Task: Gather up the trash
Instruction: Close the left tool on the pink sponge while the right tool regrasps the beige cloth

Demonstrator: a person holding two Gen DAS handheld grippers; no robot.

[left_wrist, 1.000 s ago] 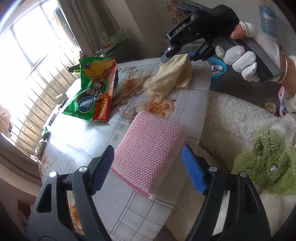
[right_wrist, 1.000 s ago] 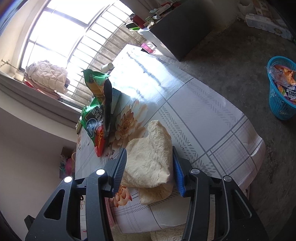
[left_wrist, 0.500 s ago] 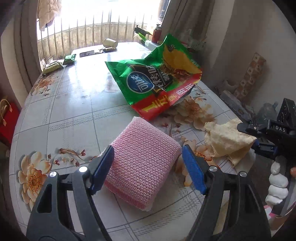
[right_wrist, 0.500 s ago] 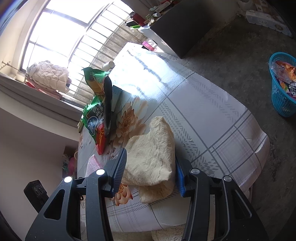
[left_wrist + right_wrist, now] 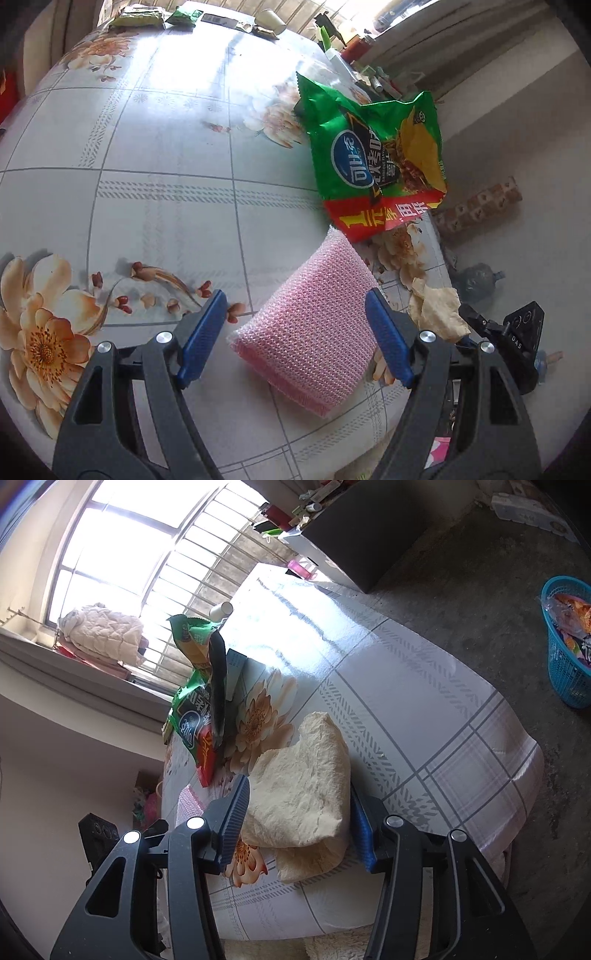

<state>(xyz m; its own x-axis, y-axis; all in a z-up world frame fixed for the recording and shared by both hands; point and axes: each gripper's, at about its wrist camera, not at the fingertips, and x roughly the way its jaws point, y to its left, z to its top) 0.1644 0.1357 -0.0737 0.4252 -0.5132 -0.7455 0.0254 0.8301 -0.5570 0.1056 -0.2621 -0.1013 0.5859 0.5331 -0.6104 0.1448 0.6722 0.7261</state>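
The left tool (image 5: 295,339) is sitting wide open around a pink sponge (image 5: 314,332) on the worktop (image 5: 166,184), holding nothing. The right tool (image 5: 299,827) is squeezing a crumpled paper (image 5: 306,786) (near the worktop's edge). A green chip bag (image 5: 380,162) is lying beyond the sponge.

Blue basket (image 5: 567,653) cut off right.

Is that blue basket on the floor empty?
Not empty. The blue basket already holds crumpled wrappers, orange and dark, piled near its rim. How far down they go cannot be seen.
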